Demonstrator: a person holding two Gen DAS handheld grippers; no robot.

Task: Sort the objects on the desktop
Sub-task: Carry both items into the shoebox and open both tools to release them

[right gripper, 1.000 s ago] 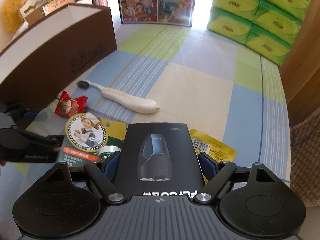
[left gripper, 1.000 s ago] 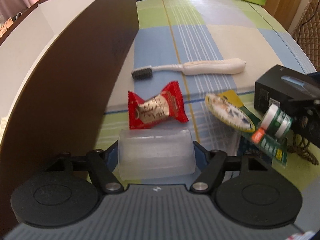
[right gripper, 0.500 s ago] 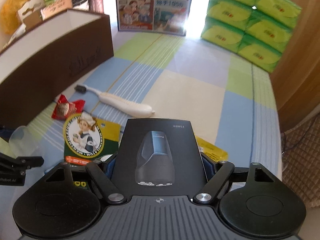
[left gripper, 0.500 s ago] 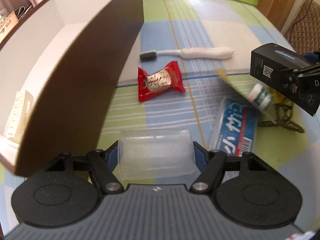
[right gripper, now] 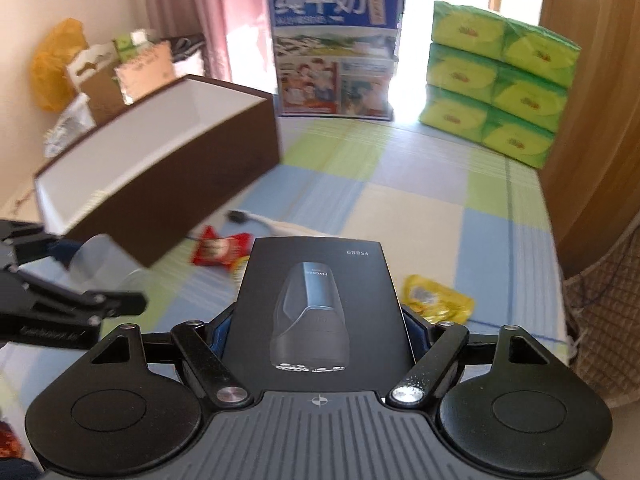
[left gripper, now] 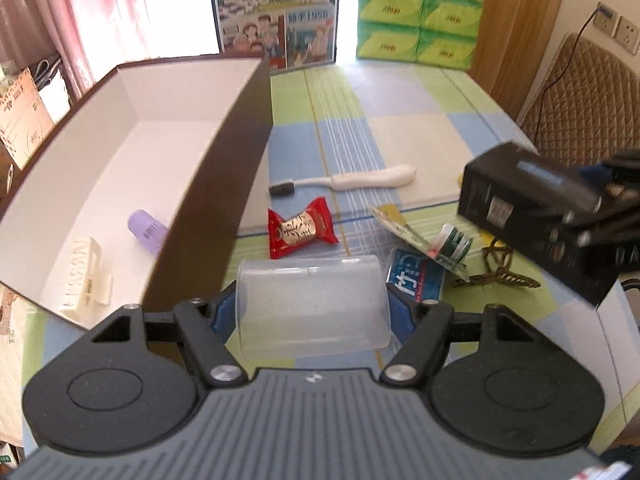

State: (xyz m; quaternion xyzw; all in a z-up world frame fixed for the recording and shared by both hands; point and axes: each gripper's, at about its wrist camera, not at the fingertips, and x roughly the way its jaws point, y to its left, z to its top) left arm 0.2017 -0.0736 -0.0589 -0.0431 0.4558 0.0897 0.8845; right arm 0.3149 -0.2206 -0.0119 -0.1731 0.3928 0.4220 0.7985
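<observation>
**Both tools loaded above a cluttered counter**

The left tool (left gripper: 312, 308) is closed across a clear, frosted plastic cup (left gripper: 313, 307) lying sideways between its fingers, held in the air just beside the near corner of the long brown storage box with a white lining (left gripper: 224, 184). The right tool (right gripper: 318, 328) is clamped on the two long sides of a flat black cardboard shaver box (right gripper: 316, 300), also lifted off the checked green-and-blue cloth of the counter (right gripper: 420, 216).

The cup looks light and thin-walled — likely to flex or pop out if squeezed hard, and smooth enough to slip, so a grip across its middle seems the safer hold. The shaver box appears stiff and probably the heavier load; its flat sides offer the fingers a sure purchase, though a hold near one end could let it droop.

Inside the storage box already lie a pale purple bottle (left gripper: 147, 231) and a cream-coloured clip-like piece (left gripper: 84, 276). Still out on the cloth are a white toothbrush with dark bristles (left gripper: 348, 181), a red-wrapped sweet (left gripper: 301, 227) and a yellow sachet (right gripper: 436, 300) — all light, small items.
</observation>
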